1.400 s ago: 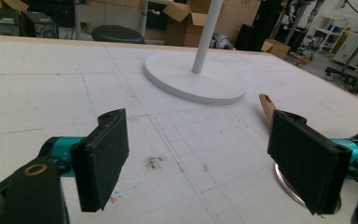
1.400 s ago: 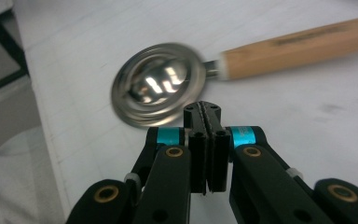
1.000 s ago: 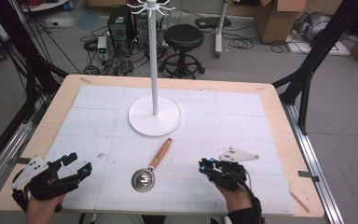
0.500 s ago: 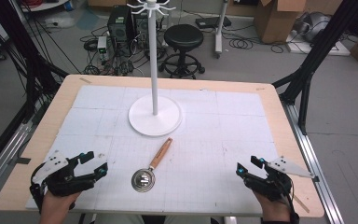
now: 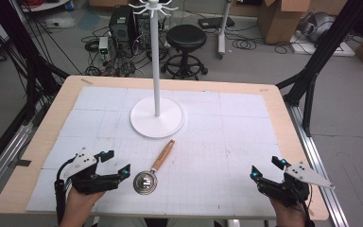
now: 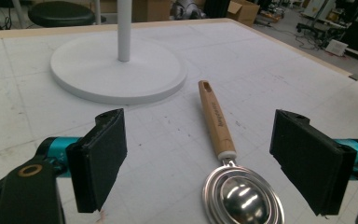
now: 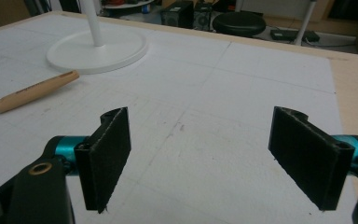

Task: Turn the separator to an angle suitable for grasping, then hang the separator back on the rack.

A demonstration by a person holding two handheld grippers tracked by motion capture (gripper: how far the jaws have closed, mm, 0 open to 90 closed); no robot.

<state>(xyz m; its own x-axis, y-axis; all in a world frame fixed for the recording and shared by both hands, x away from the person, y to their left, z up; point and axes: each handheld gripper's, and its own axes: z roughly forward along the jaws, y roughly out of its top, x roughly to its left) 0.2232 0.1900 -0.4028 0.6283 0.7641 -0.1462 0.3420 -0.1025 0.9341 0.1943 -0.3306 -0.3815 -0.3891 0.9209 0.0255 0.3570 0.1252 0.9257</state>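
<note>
The left gripper [image 5: 116, 162] sits low over the near left part of the white mat [image 5: 227, 142], held from below by the person's left hand [image 5: 78, 203]. Its jaws stand wide apart with nothing between them. Just beside it, on the side toward the other hand, lies a scoop [image 5: 152, 165] with a round metal bowl and a wooden handle. In the left gripper view the metal bowl [image 6: 242, 196] lies on the mat a little ahead of the open jaws, nearer the right-hand jaw, not touching either; the wooden handle [image 6: 216, 116] runs away from the gripper toward the white stand. The bowl end is nearest the gripper, the handle end with its small slot is farthest.

Beyond the handle's tip stands the round white base [image 6: 116, 65] of the stand, with its thin white pole [image 5: 156, 61] rising upright from the middle. The handle's tip is near the base's rim but apart from it.

The right gripper [image 5: 267, 168] is at the near right corner of the mat, well apart from the scoop, held by the person's right hand [image 5: 288, 213]. Its jaws are likewise spread wide and hold nothing; in the right gripper view only bare mat lies between them. From there the wooden handle shows far off to the left, and the stand's base ahead and left
</note>
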